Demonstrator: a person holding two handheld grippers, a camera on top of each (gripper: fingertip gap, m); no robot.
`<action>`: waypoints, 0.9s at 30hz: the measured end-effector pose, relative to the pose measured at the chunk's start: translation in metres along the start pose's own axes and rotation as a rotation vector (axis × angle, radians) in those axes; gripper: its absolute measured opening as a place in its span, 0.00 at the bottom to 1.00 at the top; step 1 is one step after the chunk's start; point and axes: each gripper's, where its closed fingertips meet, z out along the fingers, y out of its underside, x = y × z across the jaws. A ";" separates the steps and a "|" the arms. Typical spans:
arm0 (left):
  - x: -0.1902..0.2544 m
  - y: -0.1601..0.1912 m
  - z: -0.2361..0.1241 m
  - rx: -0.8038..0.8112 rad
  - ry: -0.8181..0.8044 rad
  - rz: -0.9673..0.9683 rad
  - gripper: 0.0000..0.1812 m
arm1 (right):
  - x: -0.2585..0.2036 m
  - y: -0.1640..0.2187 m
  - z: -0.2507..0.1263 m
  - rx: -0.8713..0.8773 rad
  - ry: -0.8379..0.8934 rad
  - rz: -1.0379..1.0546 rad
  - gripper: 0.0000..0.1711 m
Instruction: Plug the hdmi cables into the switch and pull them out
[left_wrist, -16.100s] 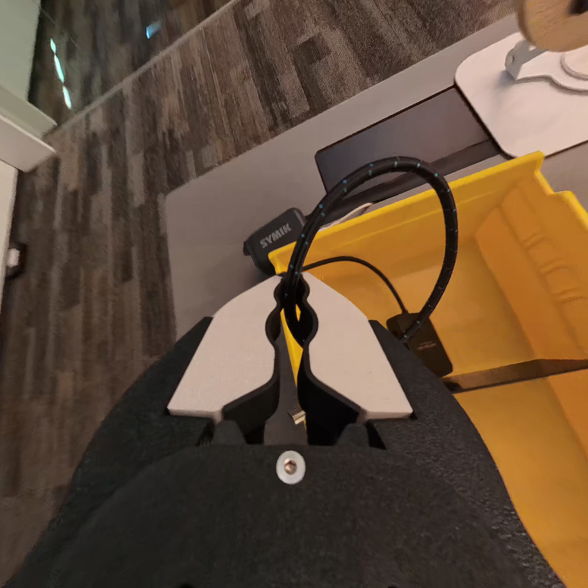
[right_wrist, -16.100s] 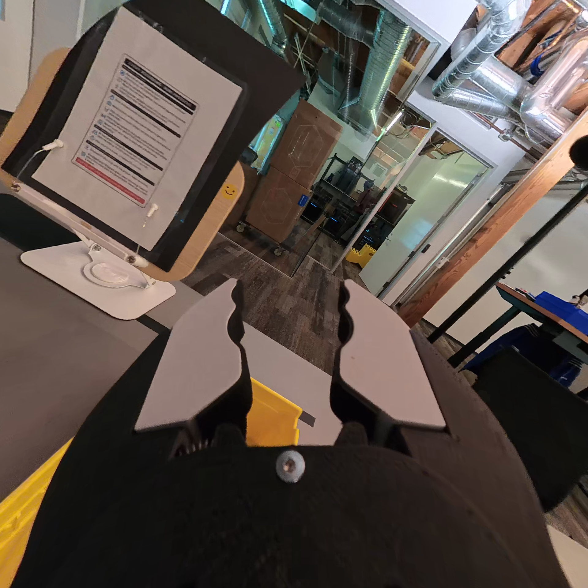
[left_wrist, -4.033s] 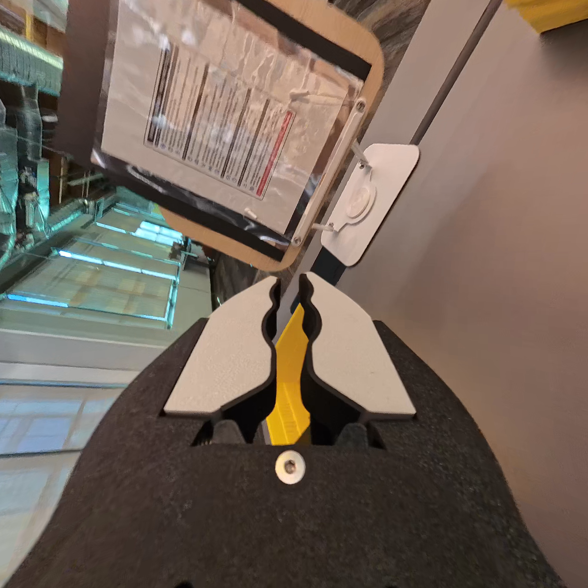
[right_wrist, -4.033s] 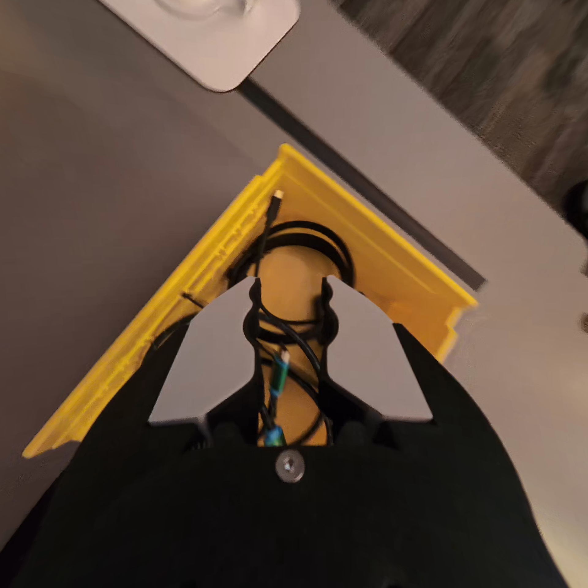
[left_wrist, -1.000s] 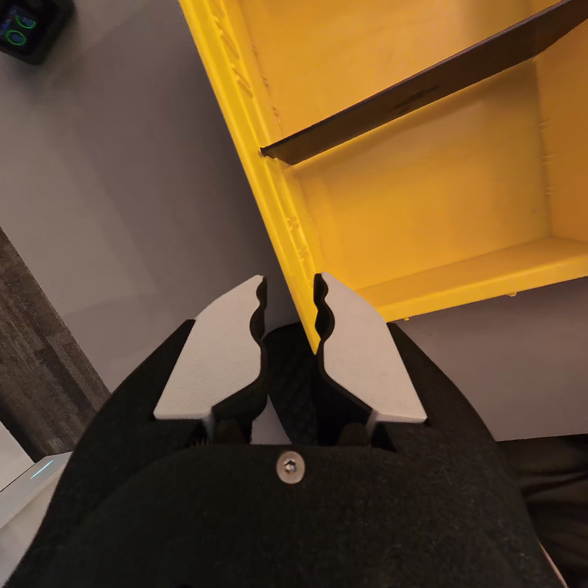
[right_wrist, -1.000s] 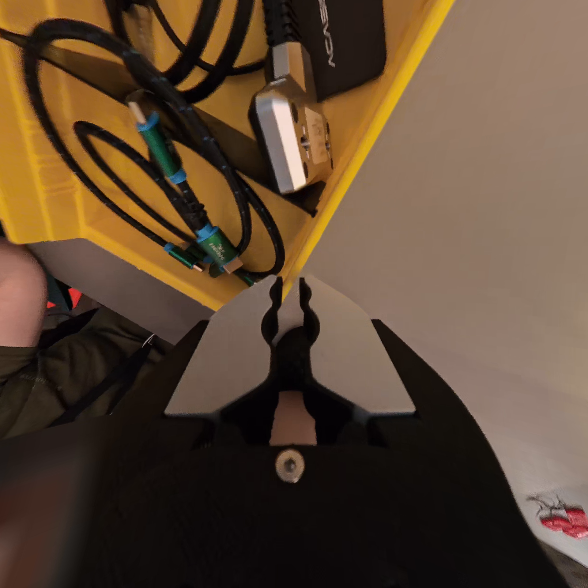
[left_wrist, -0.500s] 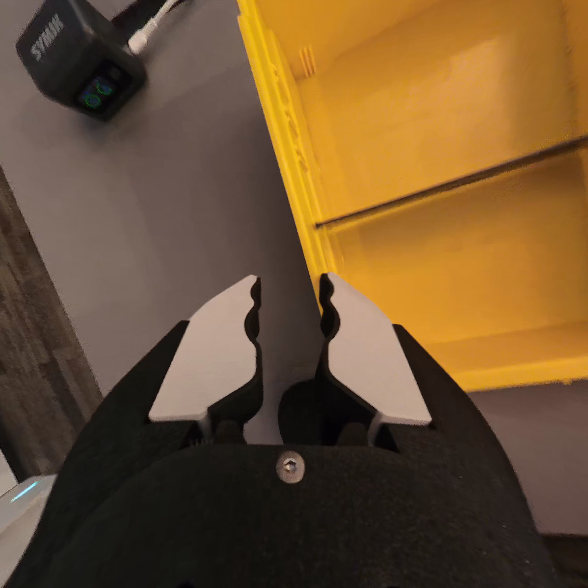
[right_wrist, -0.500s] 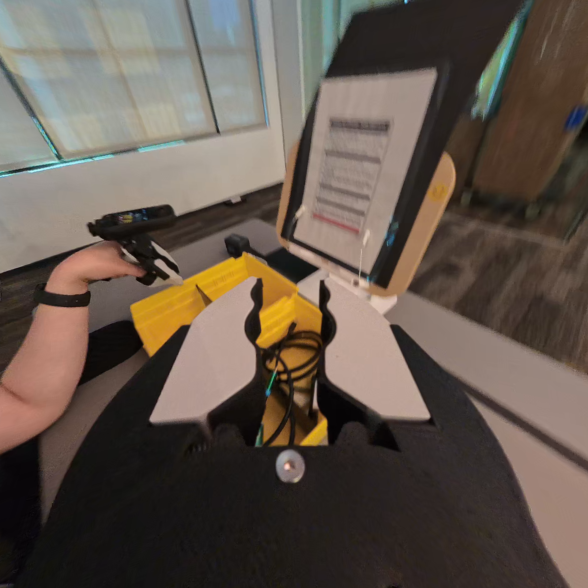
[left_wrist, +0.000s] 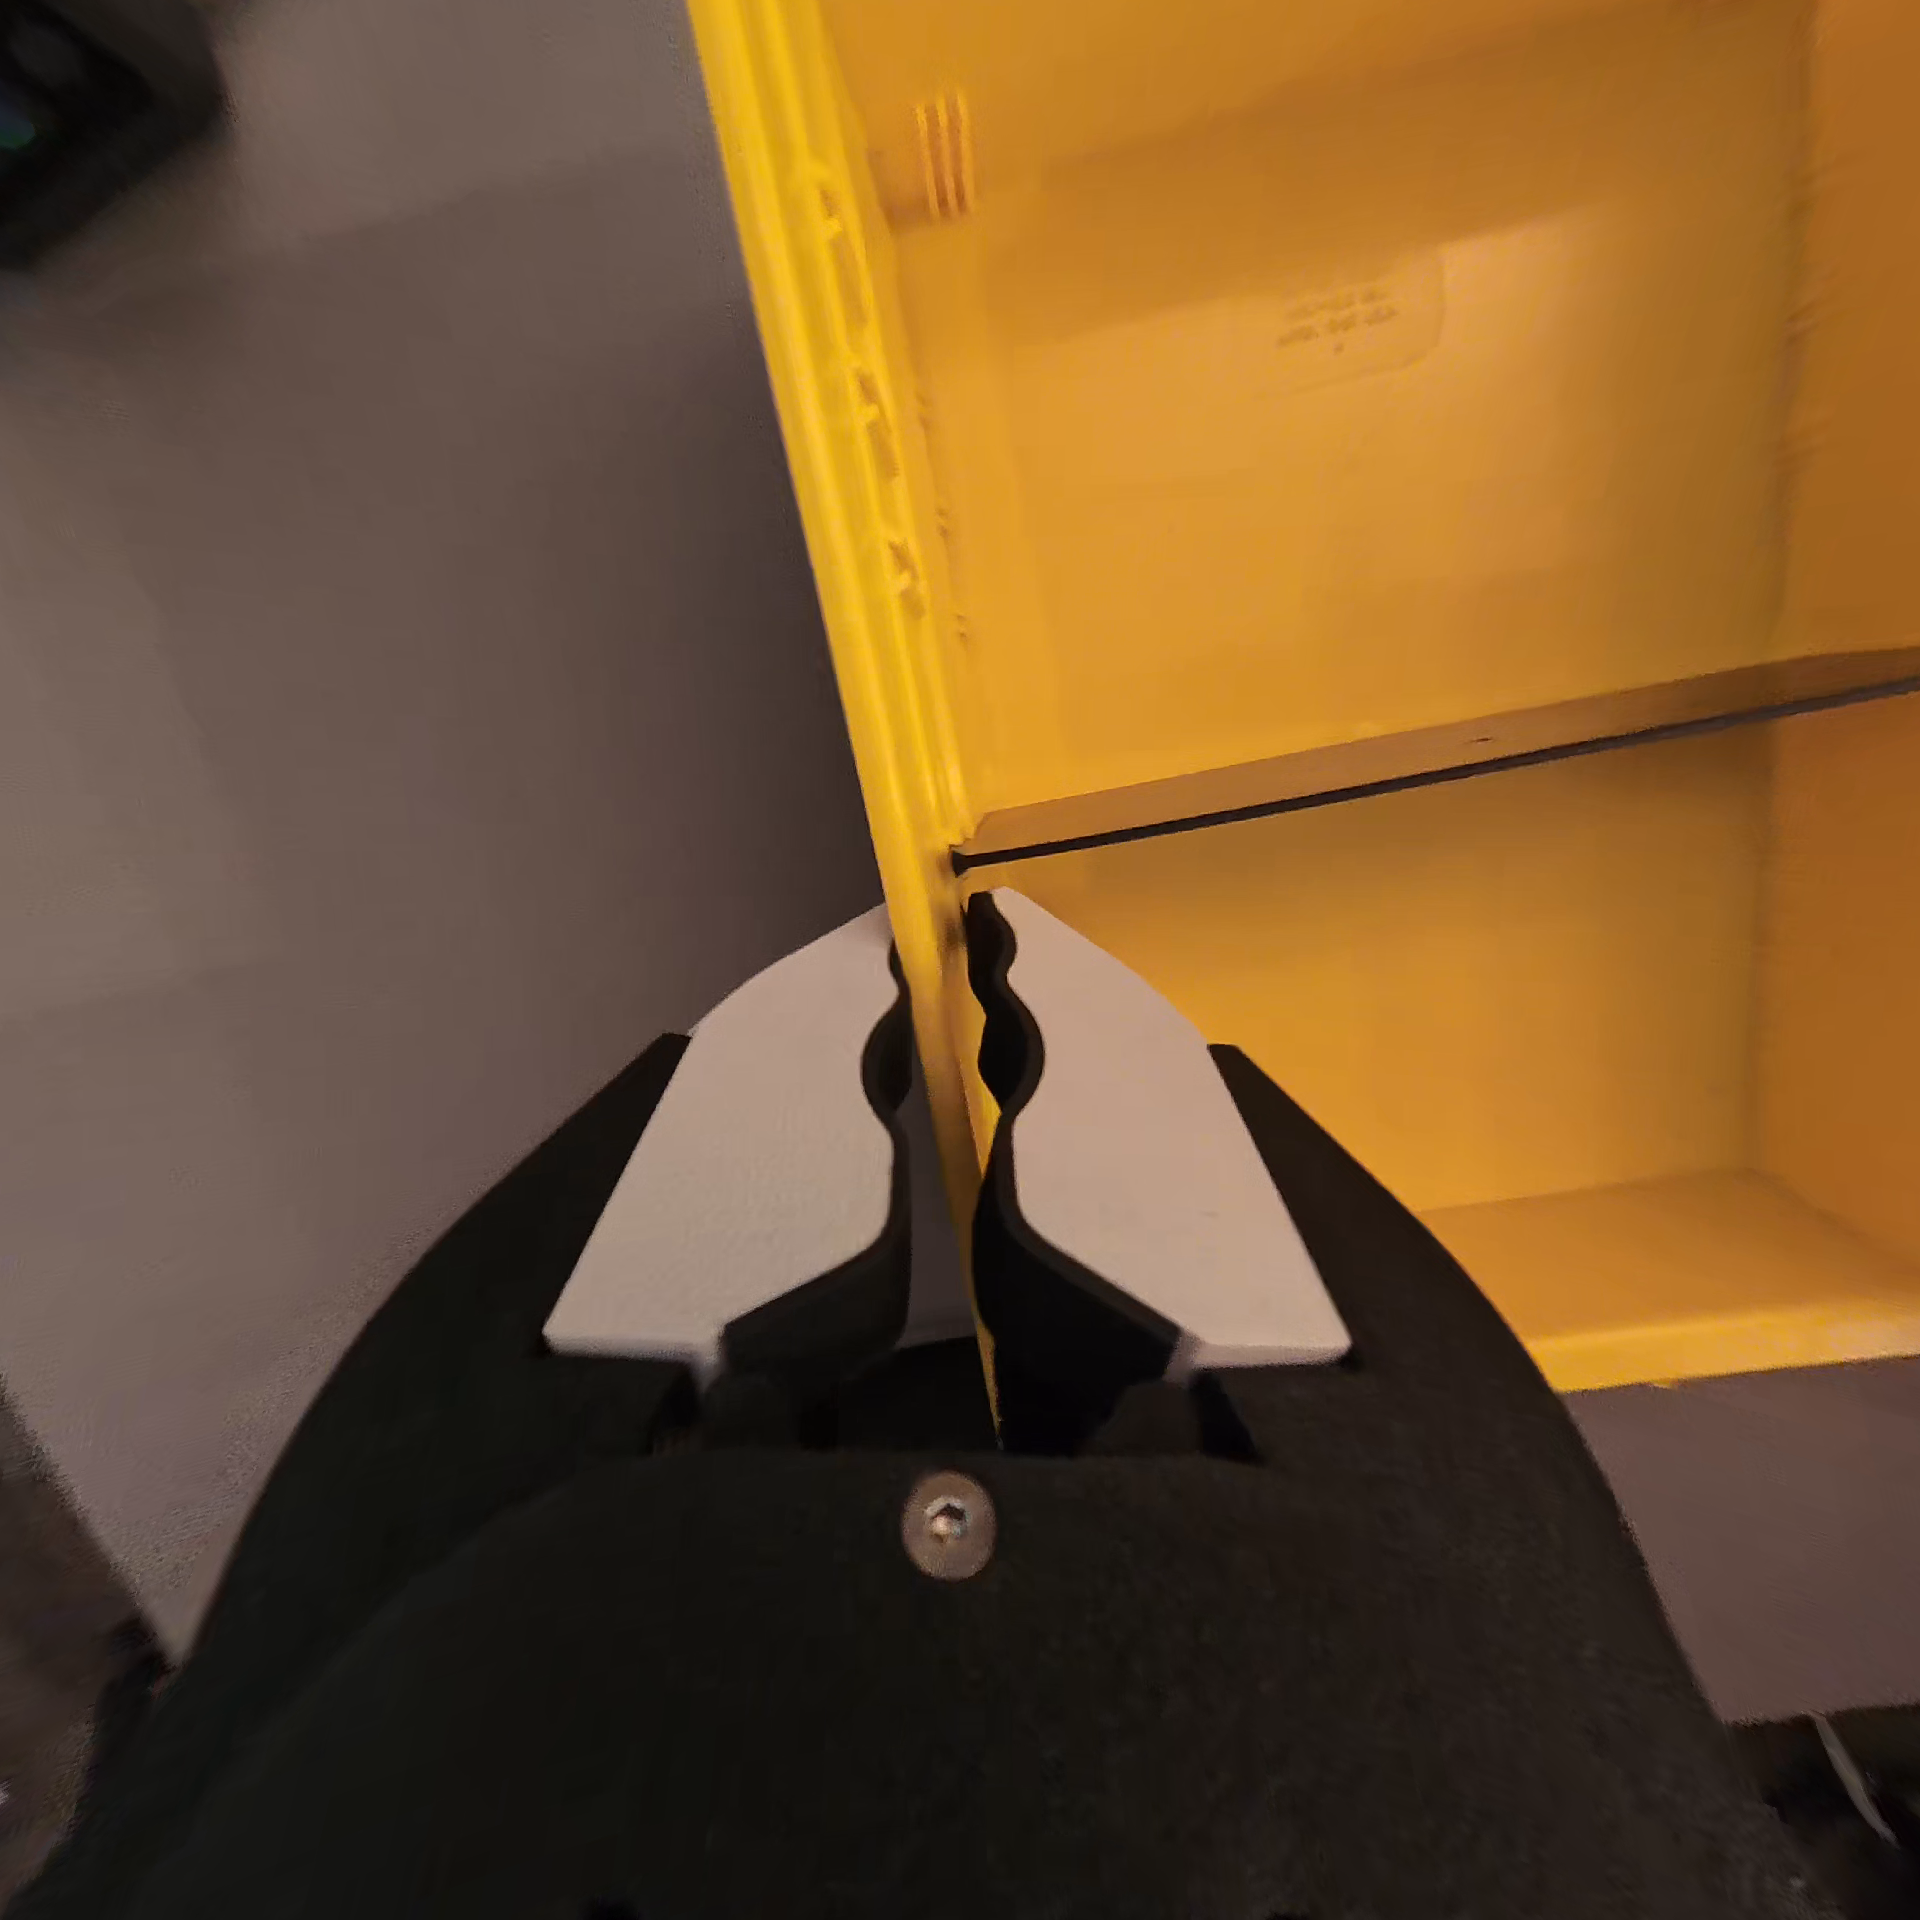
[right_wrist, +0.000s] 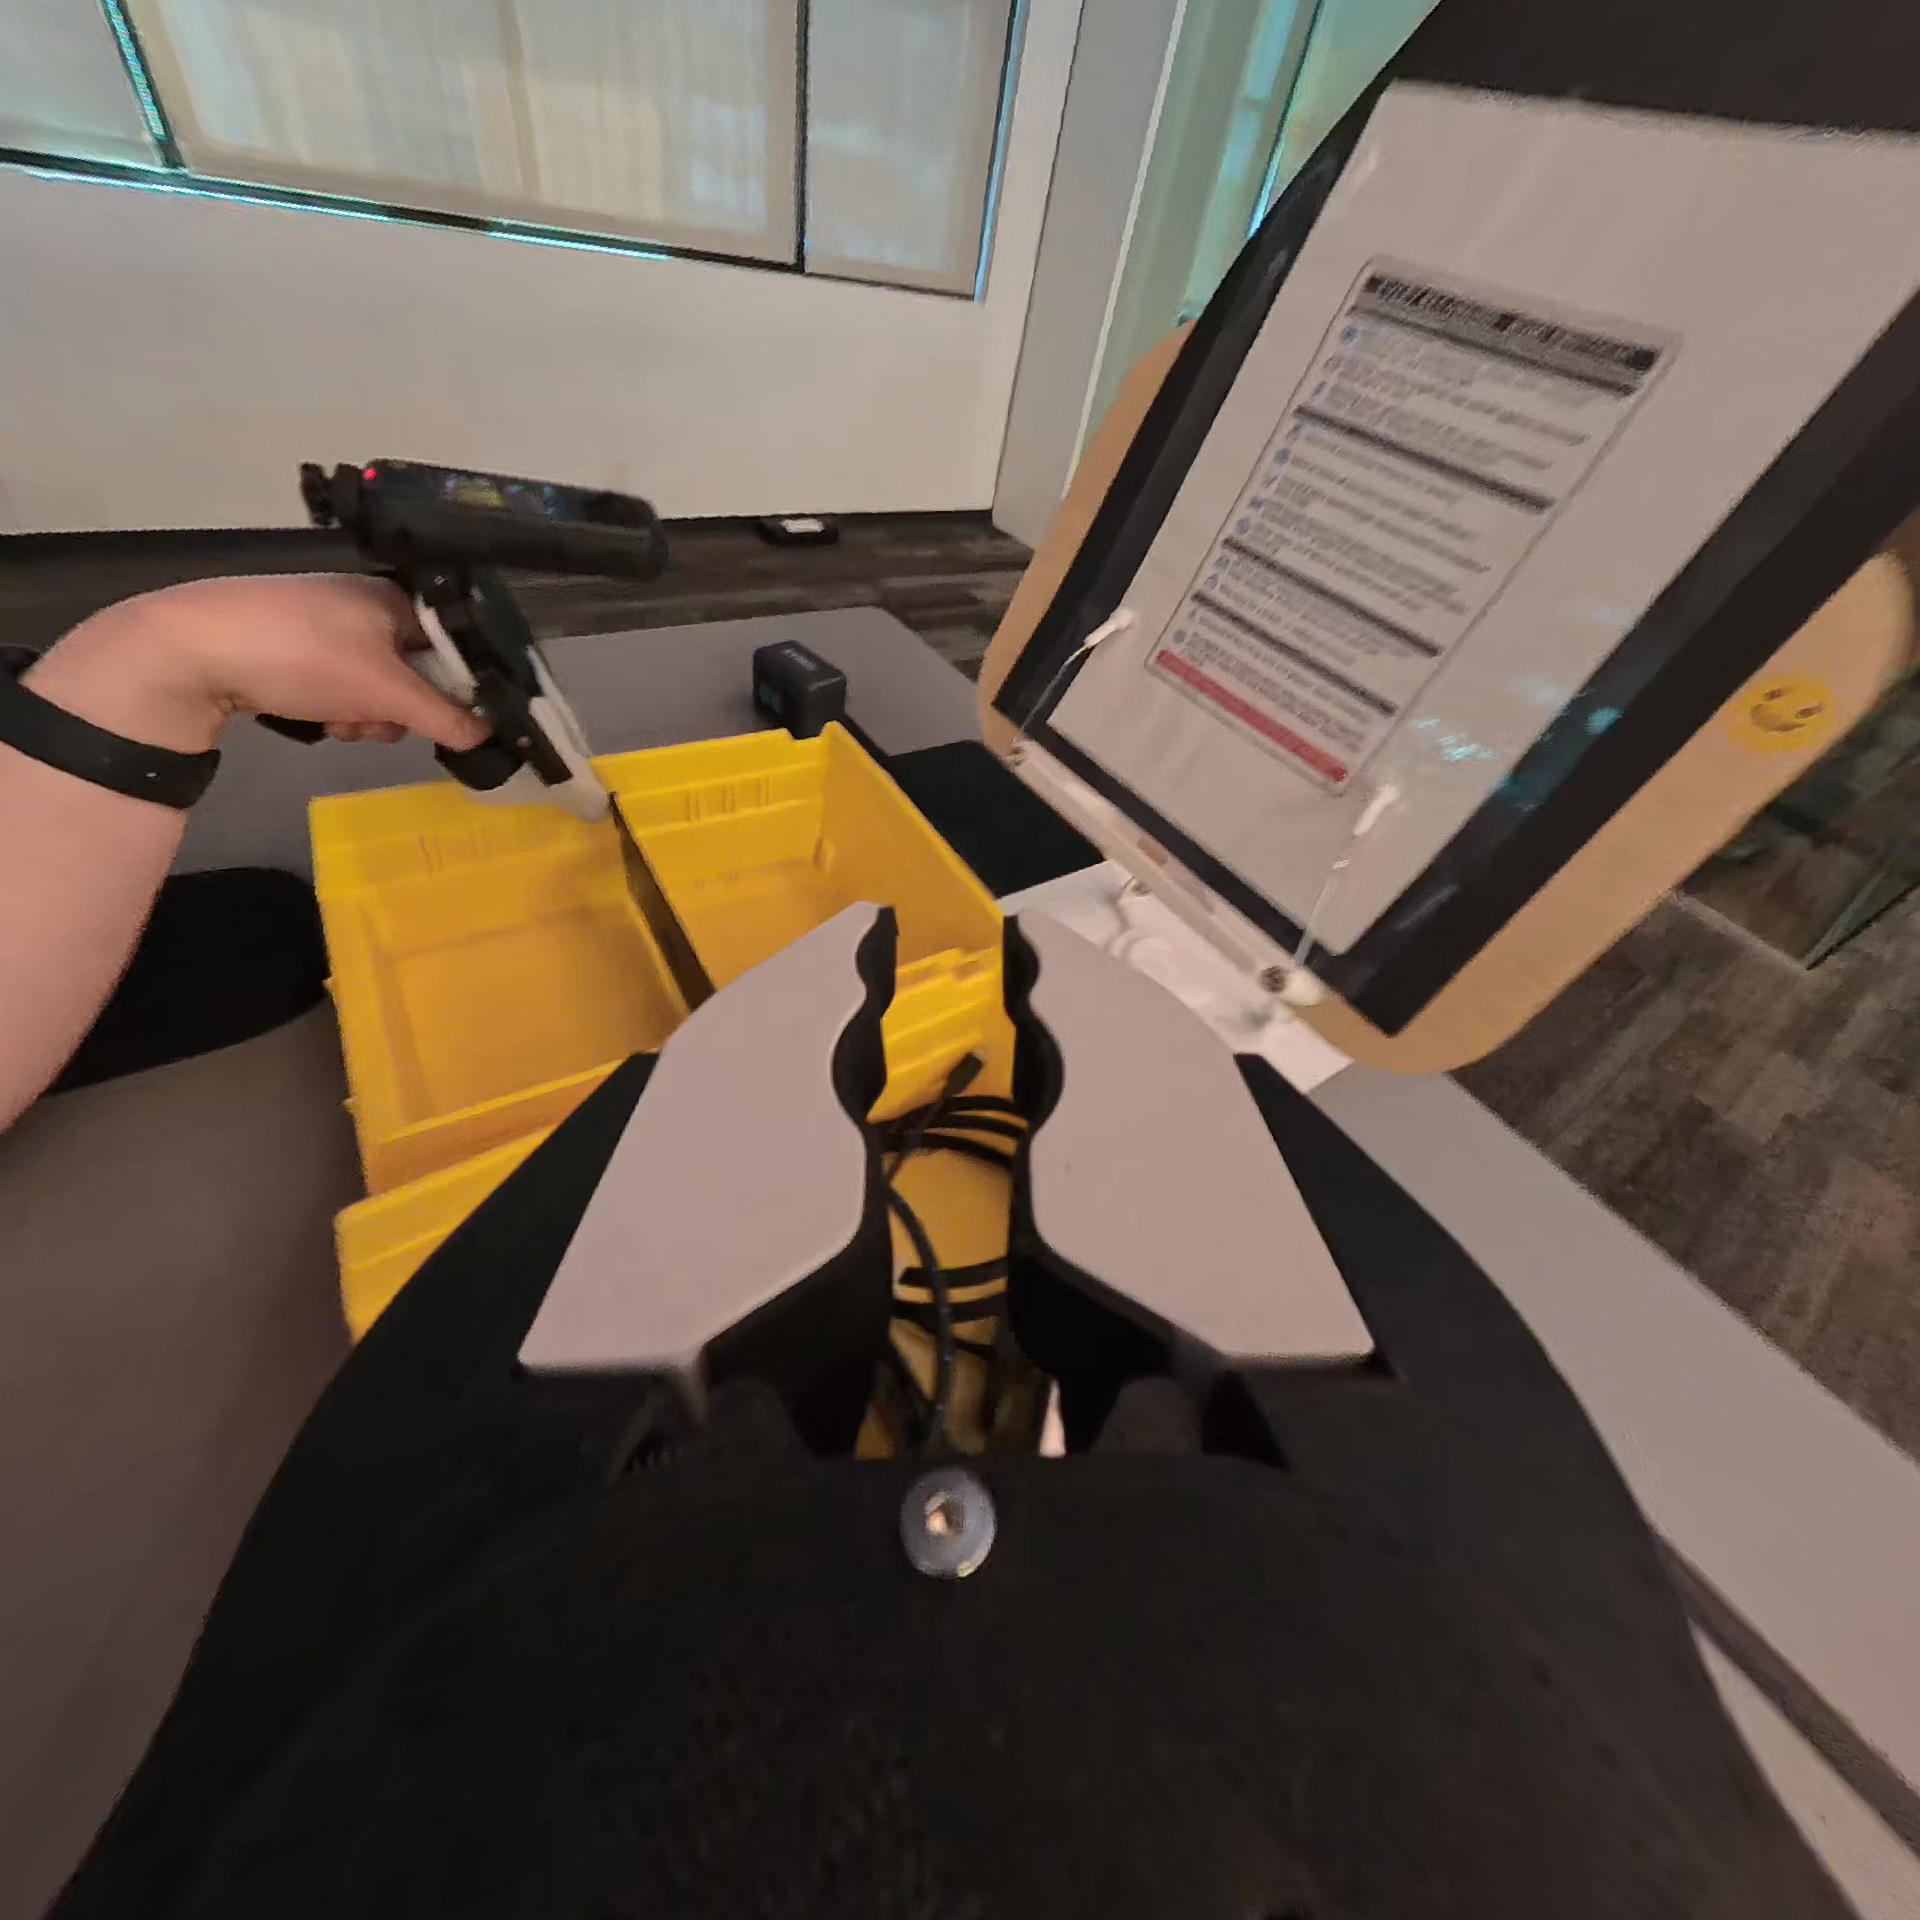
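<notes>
Item: yellow divided bin (left_wrist: 1299, 520) on a grey table (left_wrist: 416, 623), both compartments seen from the left wrist view bare, split by a dark divider (left_wrist: 1455, 758). Left gripper (left_wrist: 940, 925): jaws closed on the bin's side wall just below the divider slot, one finger outside, one inside. Right gripper (right_wrist: 940, 925): jaws parted, holding nothing, poised above a second yellow bin (right_wrist: 935, 1195) nearer the camera, in which the black HDMI cables (right_wrist: 935, 1143) lie coiled; the switch cannot be made out here. Also present: tilted stand with a printed sheet (right_wrist: 1403, 540), small black device (right_wrist: 798, 675). Hazards, as judged: a thin wall pinch may slip or tip the bin if pulled; coiled cables may snag or lift together; the stand sits close to the right gripper's path.
</notes>
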 end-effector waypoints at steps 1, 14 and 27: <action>-0.002 0.002 -0.001 0.005 0.030 -0.033 0.03 | -0.007 0.004 0.006 -0.022 -0.027 0.034 0.12; -0.048 -0.001 -0.061 0.347 0.078 -0.156 0.05 | -0.117 0.038 0.116 -0.334 -0.291 0.234 0.11; -0.029 0.007 -0.189 0.799 -0.088 0.112 0.13 | -0.099 0.121 0.197 -0.955 -0.102 0.507 0.19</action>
